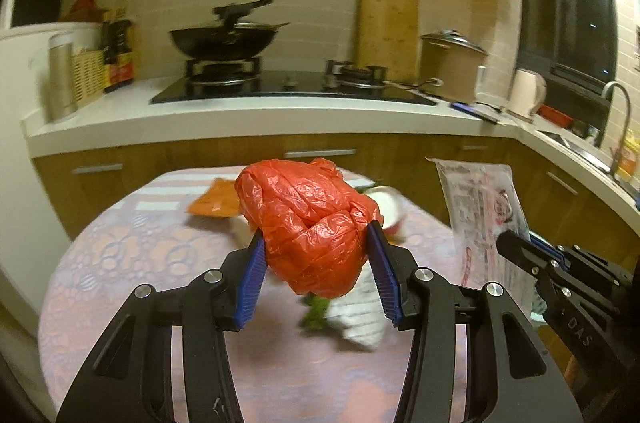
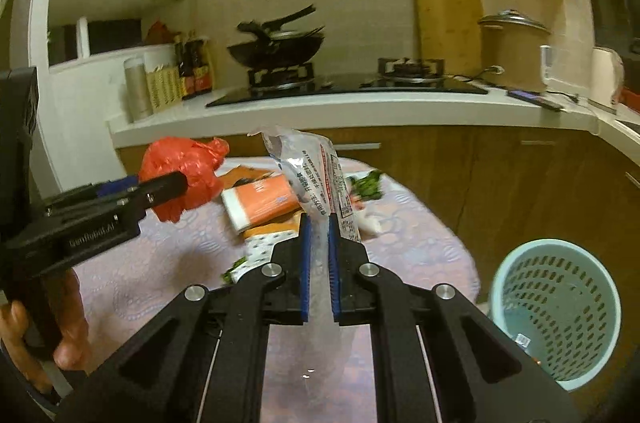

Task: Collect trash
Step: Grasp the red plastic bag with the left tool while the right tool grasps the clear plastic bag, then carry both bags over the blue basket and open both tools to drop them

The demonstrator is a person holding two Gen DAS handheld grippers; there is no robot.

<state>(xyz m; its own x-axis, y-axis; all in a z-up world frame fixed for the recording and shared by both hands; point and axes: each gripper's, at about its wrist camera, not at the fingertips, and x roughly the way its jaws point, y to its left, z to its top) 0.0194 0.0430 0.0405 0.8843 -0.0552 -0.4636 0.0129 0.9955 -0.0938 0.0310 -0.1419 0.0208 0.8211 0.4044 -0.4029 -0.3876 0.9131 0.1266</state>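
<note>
My left gripper (image 1: 318, 247) is shut on a crumpled red plastic bag (image 1: 308, 223), held above the round table (image 1: 132, 255). The same red plastic bag (image 2: 180, 175) and left gripper (image 2: 176, 183) show at the left of the right wrist view, with a hand on the handle. My right gripper (image 2: 319, 223) is shut on a clear printed plastic wrapper (image 2: 316, 175) that stands up between its blue pads. That wrapper (image 1: 480, 215) and the right gripper (image 1: 512, 243) also appear at the right of the left wrist view. A light blue perforated trash basket (image 2: 556, 311) stands on the floor at lower right.
On the patterned tablecloth lie an orange and white box (image 2: 260, 203), an orange wrapper (image 1: 216, 201), green vegetable scraps (image 2: 368, 185), a white bowl (image 1: 390, 207) and a dotted white cloth (image 1: 360, 315). Behind runs a counter (image 1: 240, 119) with a stove, a wok (image 1: 224, 41) and bottles.
</note>
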